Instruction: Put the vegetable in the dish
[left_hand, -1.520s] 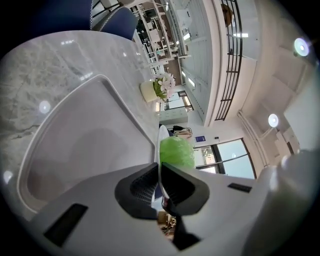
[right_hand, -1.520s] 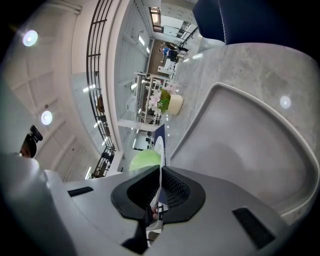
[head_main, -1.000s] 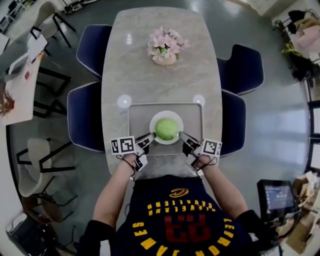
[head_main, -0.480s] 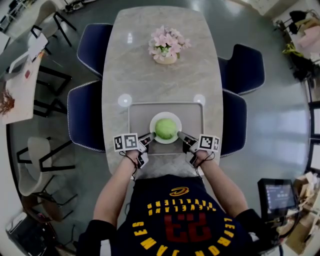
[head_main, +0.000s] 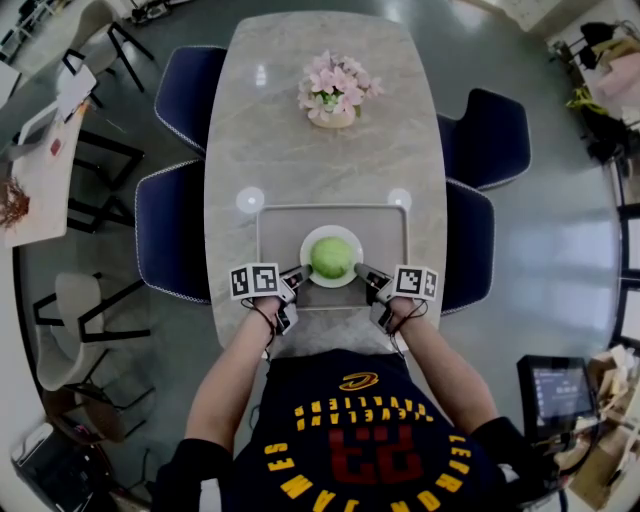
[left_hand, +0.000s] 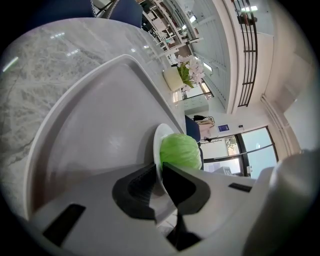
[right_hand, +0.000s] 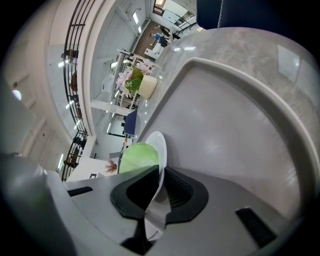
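Your left claw (left_hand: 159, 172) is clamped on the lower-left rim of the white dish (head_main: 310, 238), and your right claw (right_hand: 161, 175) on its lower-right rim. The green vegetable (head_main: 332, 257) sits in the dish, mid-frame on the grey tray (head_main: 275, 230) on the marble worktop (head_main: 320, 150). Two small white discs (head_main: 249, 200) lie just above the tray's upper corners. A flower pot (head_main: 335, 95) stands well apart at upper centre. Navy chairs (head_main: 170, 235) flank both sides.

Dressed in a dark navy jersey (head_main: 345, 440) with yellow lettering and red numerals, at 6 o'clock in the head view. Left gripper (head_main: 298, 273) and right gripper (head_main: 362, 271): pale grey bodies, black ribbed pads (left_hand: 135, 190), a white cube (head_main: 253, 281) of black square markers on each, thin black cables (head_main: 262, 318) looping at the wrists.
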